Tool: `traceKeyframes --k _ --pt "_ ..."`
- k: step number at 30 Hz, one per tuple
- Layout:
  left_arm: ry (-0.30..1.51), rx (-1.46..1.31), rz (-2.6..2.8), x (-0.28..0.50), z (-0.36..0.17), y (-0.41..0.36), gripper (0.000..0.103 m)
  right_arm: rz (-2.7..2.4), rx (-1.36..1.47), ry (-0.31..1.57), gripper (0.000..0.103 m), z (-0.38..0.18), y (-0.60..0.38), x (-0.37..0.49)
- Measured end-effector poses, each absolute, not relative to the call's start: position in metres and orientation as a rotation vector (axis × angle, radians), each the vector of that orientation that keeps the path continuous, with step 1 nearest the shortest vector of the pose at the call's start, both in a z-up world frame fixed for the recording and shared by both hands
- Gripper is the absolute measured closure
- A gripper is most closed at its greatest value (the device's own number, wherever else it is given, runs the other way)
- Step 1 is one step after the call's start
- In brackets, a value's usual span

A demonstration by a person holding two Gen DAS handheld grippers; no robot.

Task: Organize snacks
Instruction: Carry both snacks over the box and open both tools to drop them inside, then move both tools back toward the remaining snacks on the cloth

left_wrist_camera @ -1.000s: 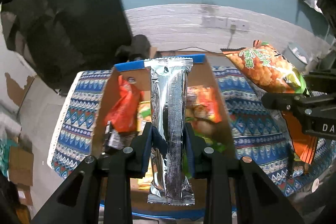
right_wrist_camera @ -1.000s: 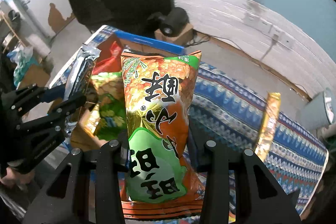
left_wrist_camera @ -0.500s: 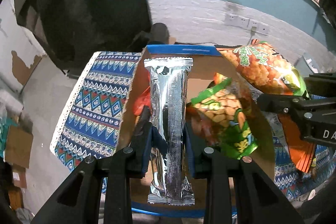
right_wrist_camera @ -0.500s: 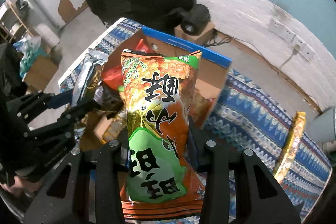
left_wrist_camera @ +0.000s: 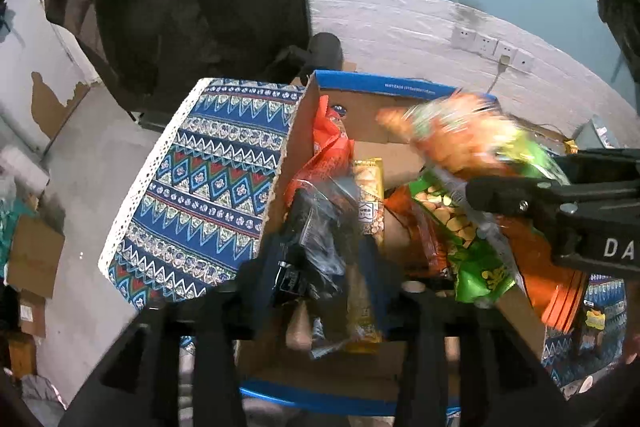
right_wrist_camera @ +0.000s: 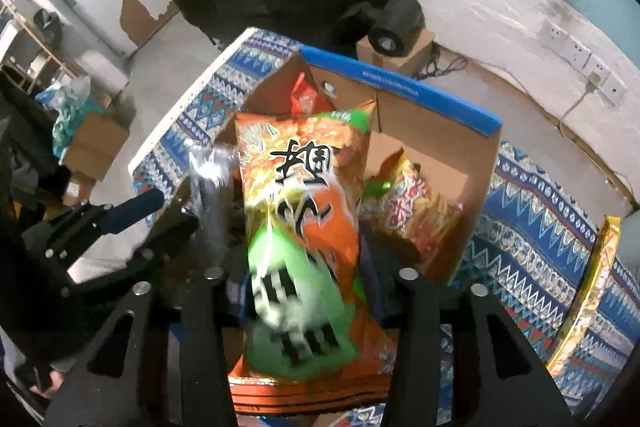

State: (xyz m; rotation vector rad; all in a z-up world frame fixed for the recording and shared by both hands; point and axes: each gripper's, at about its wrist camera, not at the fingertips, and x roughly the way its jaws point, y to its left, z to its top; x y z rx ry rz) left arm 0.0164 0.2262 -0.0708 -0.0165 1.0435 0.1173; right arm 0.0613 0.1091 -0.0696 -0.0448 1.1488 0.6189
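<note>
A cardboard box (left_wrist_camera: 404, 91) with a blue rim sits on the patterned cloth; it also shows in the right wrist view (right_wrist_camera: 400, 83) and holds several snack bags. My left gripper (left_wrist_camera: 326, 267) is open over the box; the silver snack pack (left_wrist_camera: 320, 227) drops out from between its fingers, blurred, and shows too in the right wrist view (right_wrist_camera: 212, 187). My right gripper (right_wrist_camera: 308, 275) has its fingers spread around the orange and green snack bag (right_wrist_camera: 304, 219), which is blurred and tilting over the box. That bag also shows in the left wrist view (left_wrist_camera: 472, 143).
The table cloth (left_wrist_camera: 208, 187) ends at a white edge on the left, floor below. A yellow snack pack (right_wrist_camera: 588, 295) lies on the cloth to the right of the box. A black roll on a small carton (right_wrist_camera: 396, 23) stands behind the box.
Both grippers have moved over the box and opened. The silver pack left the left fingers and falls into the box. The orange bag slips loose in the right gripper.
</note>
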Motion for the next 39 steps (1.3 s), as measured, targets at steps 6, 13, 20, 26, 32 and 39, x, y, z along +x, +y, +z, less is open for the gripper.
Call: traceKeyframes --k 6,13,20,26,32,39 --pt "1.021 -0.006 0.115 0.016 -0.065 0.222 0.048 0.622 -0.009 1.114 0.04 -0.057 0.103 0.06" --pt "1.01 -0.011 0.096 0.016 -0.059 0.215 0.048 0.584 0.028 1.058 0.033 -0.036 0.081 0.06" --pt "1.0 0.006 0.054 0.018 -0.054 0.195 0.048 0.548 0.03 1.052 0.032 -0.033 0.054 0.056" --pt "0.99 0.024 0.008 0.016 -0.048 0.171 0.046 0.49 0.026 1.065 0.032 -0.037 0.022 0.046" --pt "0.982 0.061 -0.044 0.011 -0.045 0.142 0.041 0.42 0.045 1.087 0.031 -0.044 -0.019 0.033" --pt "0.988 0.101 -0.105 0.006 -0.043 0.107 0.039 0.351 0.051 1.119 0.029 -0.059 -0.057 0.017"
